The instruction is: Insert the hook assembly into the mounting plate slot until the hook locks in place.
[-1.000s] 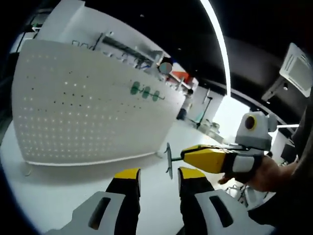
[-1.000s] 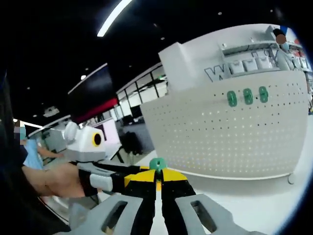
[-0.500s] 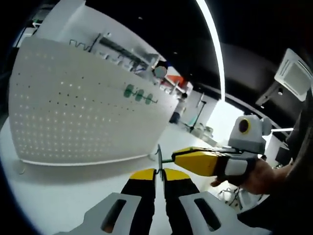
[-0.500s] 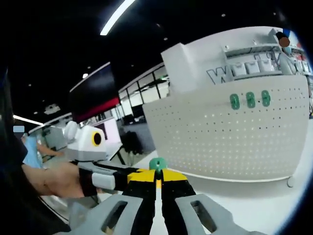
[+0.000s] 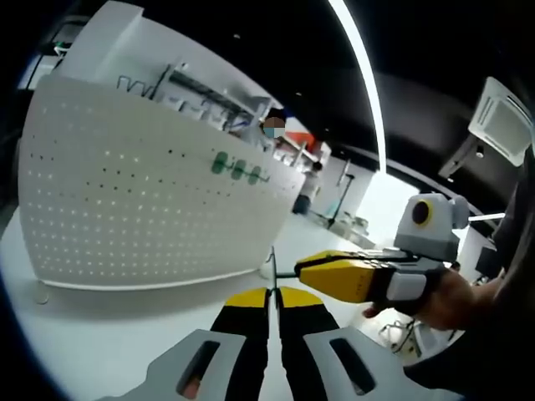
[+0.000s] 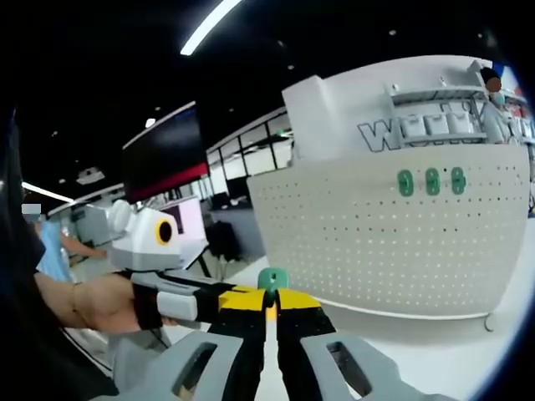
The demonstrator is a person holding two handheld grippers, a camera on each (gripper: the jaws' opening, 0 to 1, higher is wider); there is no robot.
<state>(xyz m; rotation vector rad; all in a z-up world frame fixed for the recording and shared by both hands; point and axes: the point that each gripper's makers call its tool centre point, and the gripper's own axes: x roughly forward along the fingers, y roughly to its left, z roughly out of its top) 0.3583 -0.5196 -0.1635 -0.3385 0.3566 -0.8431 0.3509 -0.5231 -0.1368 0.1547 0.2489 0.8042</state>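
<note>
In the left gripper view, the left gripper (image 5: 273,302) has its yellow-tipped fingers (image 5: 247,299) brought together on the thin metal plate of the hook assembly (image 5: 271,269), which stands up edge-on between them, while the right gripper (image 5: 303,267) reaches in from the right and meets the same piece from the side, a person's hand (image 5: 443,296) behind it. Well apart from both, on the white tabletop (image 5: 100,334), stands the curved white perforated mounting plate (image 5: 142,200), with three green pieces (image 5: 236,170) already fixed in a row near its upper edge. By my reading the task is at an early stage: the hook is held in the air between the two tools, away from the plate, so the approach, the insertion into a slot and the locking are all left to do. In the right gripper view, the right gripper (image 6: 269,302) shows its fingers (image 6: 294,301) closed with barely a gap, and a green knob of the hook assembly (image 6: 272,278) rises just above their tips; the left gripper (image 6: 219,299) comes in from the left and touches there. This view gives the green end, which the left gripper view does not make out, whereas the left gripper view gives the metal plate edge. The mounting plate (image 6: 393,234) stands beyond, its three green pieces (image 6: 432,181) facing the camera.
</note>
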